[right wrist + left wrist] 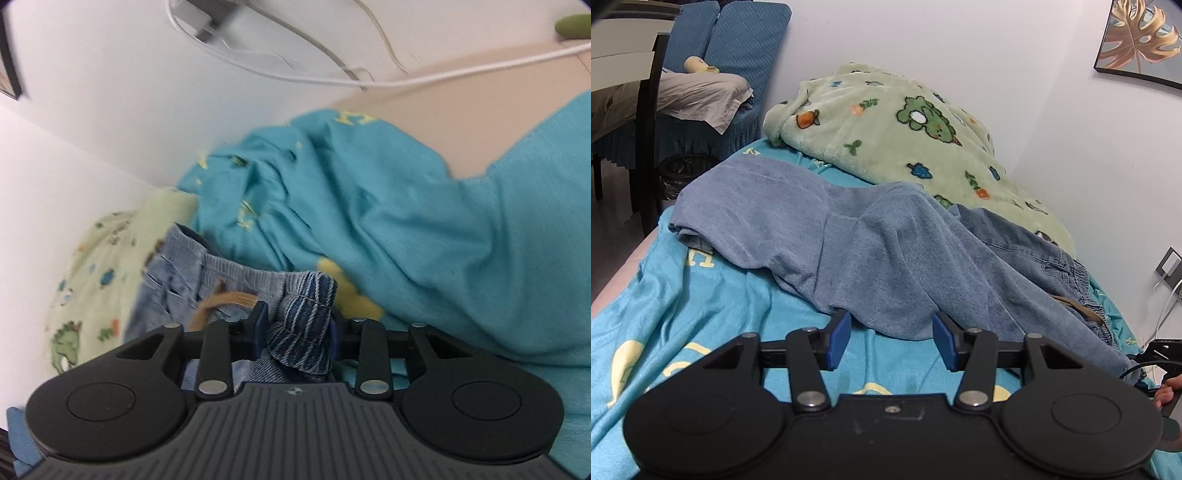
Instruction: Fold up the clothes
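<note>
Turquoise bedsheet (701,280), jeans (871,236) lying left-to-right, waistband right.

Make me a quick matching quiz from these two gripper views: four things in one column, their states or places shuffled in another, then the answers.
1 left gripper
2 right gripper
3 jeans
4 green fleece blanket

A heaped against the wall
B clamped on the waistband
C spread across the teal sheet
D open, nothing between the pads

Pairs: 1-D, 2-B, 3-C, 4-A

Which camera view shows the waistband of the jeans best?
The right wrist view: the gathered waistband lies close ahead, one bunched end clamped in the right tool. The left wrist view shows only its edge, far right, behind a trouser leg.
</note>
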`<state>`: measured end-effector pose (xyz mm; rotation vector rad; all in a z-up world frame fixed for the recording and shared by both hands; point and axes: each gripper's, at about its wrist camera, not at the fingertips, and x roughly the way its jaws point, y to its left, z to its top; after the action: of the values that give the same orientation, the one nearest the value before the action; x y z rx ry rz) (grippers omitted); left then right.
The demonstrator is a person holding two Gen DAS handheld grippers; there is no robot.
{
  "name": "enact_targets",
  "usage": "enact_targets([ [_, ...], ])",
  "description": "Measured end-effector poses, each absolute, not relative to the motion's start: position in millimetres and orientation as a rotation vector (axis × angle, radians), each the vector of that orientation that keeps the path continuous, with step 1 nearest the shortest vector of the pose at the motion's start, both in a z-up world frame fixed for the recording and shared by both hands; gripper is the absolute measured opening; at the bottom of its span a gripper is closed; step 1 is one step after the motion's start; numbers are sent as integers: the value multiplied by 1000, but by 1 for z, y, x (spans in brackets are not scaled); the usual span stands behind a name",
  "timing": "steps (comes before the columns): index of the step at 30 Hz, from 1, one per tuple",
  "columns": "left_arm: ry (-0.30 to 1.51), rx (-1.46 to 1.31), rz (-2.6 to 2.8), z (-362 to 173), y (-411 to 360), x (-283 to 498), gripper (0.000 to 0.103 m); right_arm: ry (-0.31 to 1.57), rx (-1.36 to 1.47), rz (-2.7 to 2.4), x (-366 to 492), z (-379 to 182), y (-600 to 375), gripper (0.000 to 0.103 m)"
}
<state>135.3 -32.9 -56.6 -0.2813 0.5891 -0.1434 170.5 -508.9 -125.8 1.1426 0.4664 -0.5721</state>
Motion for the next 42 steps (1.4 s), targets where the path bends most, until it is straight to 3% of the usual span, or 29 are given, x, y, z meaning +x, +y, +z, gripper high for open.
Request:
enact_targets([
  [7, 600, -251, -131, -52, -37, 136, 50, 456, 1013, -635, 157, -102, -497, 73],
  [12, 596, -264, -135, -46, -34, 134, 59, 350, 855, -607, 151, -71, -485, 73],
  [18, 599, -306, -135, -34, -25, 138, 62, 337, 678, -253, 178, -42, -433, 75],
  [28, 623, -312, -142, -27, -12, 145, 62, 553, 409, 290, 268, -74, -305, 78],
  [32, 622, -300, -148, -30, -7, 151, 62, 547, 294, 288, 290, -90, -284, 79],
  [38, 644, -307, -154, -37, 0, 162, 62, 533, 347, 285, 315, -105, -294, 79],
  [40, 646, -307, -159, -37, 1, 163, 62, 575, 410, 349, 318, -110, -298, 75],
  [42, 643, -312, -149, -36, 2, 164, 62, 575, 418, 383, 314, -108, -296, 59],
])
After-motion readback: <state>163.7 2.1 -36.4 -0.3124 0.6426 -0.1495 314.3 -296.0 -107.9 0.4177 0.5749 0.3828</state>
